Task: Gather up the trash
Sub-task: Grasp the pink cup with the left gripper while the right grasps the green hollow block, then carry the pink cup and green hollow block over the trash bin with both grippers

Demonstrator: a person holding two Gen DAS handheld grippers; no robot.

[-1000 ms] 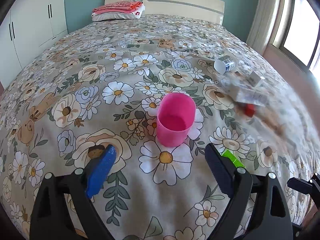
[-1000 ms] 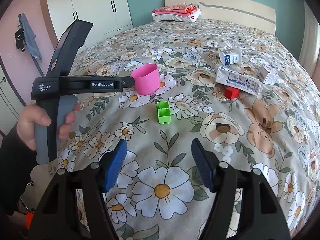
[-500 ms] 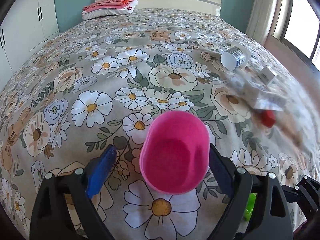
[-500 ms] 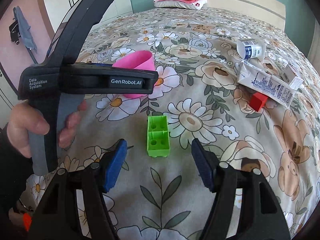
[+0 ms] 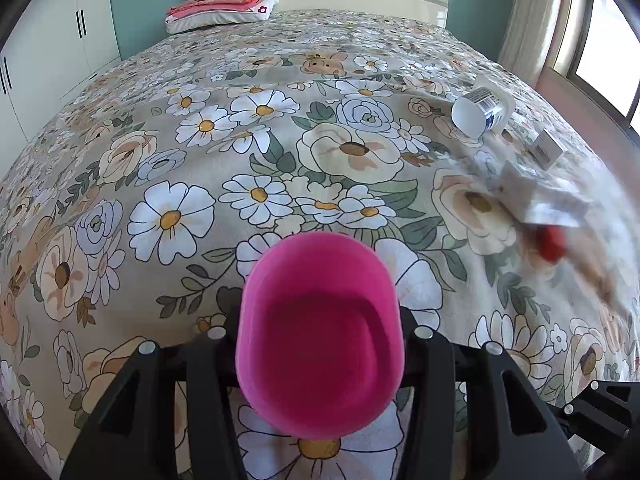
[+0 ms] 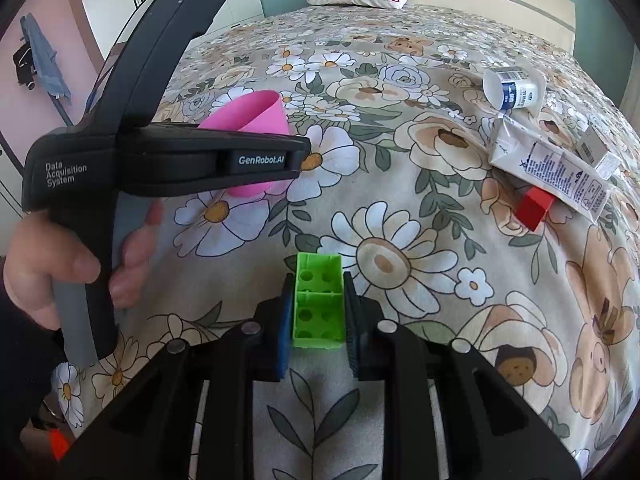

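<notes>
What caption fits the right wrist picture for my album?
Right gripper squeezes a green block on the flowery bed, while the left gripper beside it clamps a pink cup.

Both grippers pitch steeply downward, the left gripper (image 5: 320, 336) just closed on the pink cup (image 5: 320, 336), the right gripper (image 6: 318, 308) just closed on the green block (image 6: 319, 304), while the person's left hand (image 6: 60, 264) apparently wraps its handle.

Black hand-held gripper (image 6: 316, 312), blue pads (image 6: 285, 320)
</notes>
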